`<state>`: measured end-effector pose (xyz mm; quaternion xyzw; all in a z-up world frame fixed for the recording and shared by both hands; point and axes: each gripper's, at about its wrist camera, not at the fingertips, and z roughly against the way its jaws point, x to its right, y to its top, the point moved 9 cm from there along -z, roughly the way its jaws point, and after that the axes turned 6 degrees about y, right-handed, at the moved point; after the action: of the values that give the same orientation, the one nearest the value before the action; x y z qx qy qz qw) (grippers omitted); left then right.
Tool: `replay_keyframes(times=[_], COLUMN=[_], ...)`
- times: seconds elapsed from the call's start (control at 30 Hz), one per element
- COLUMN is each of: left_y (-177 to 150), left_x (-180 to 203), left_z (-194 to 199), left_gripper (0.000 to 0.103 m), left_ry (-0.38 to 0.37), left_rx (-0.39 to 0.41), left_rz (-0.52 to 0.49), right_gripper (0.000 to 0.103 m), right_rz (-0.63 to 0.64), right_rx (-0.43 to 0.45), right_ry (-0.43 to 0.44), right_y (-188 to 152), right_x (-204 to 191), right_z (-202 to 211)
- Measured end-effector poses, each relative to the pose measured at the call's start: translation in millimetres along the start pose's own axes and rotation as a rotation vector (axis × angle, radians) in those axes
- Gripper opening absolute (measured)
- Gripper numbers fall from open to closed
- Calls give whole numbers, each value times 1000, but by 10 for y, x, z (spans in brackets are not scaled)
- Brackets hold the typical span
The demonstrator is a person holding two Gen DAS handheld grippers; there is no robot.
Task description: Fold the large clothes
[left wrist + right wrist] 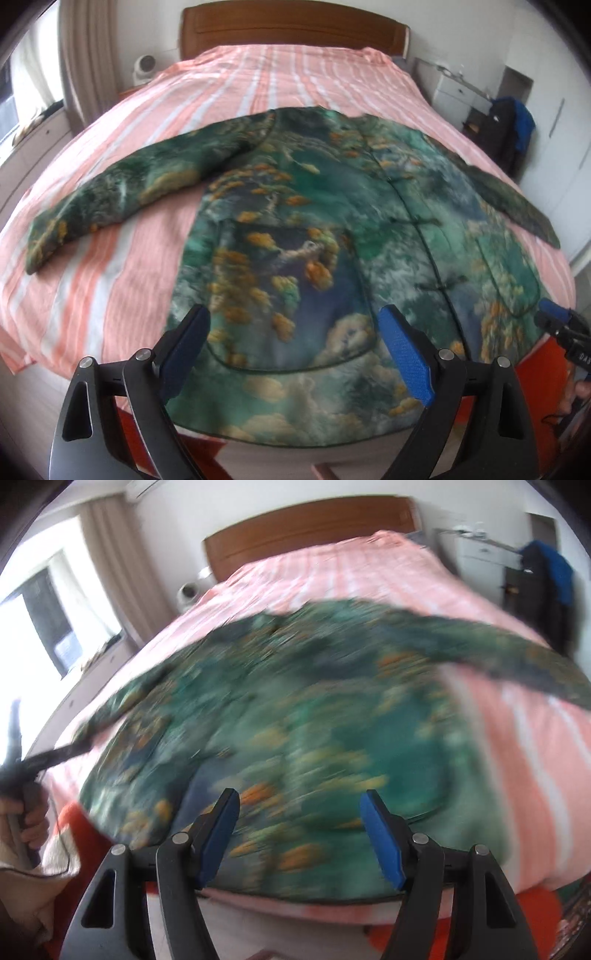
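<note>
A large green jacket printed with orange and white clouds lies spread flat, front up, on the bed. Its sleeves stretch out to both sides. My left gripper hovers open over the hem at the left half of the jacket, with nothing between its blue pads. The right gripper's tip shows at that view's right edge. In the blurred right wrist view, my right gripper stands open above the jacket's near hem, holding nothing. A hand grips the left tool at the left edge.
A pink and white striped sheet covers the bed, with a wooden headboard at the far end. A window and curtain are left, with a small white appliance beside the bed. White drawers and hanging dark clothes stand right.
</note>
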<state>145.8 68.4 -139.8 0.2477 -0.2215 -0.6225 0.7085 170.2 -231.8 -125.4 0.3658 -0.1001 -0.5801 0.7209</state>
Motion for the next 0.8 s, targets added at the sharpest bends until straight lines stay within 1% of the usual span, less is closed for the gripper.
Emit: replay_keyframes(times=[0.13,0.2,0.27,0.37,0.53,0.63,0.8], left_y=[-79,-115,-159,-255,-408,-467,-511], left_x=[123,160,183,225,306,298,262], left_z=[-13,-45,-113,-253,-381,-462,-542], left_gripper=[94,96,96,96,96,97,102], left_ry=[-6,0,14,38,55,68,73], left_rx=[9,10,2,-41,-92,-127,-163], left_rz=[-31,-45,-63,-98,-161,-157,-138], right_gripper=[68,68,70,71,71,76,77], right_rz=[51,77,84,72,41,40,38], right_rx=[-35,-37,-38,-38,-34,-30,-20], right_ry=[-4,-39,-56,-71,-61,-61,-63], right_y=[-146,-188,-230,-258,-333,-349,-356], right_x=[-185,-198,-187,-130,-140,-148,-135], right_z=[-42,-8,16,18,46,42,46])
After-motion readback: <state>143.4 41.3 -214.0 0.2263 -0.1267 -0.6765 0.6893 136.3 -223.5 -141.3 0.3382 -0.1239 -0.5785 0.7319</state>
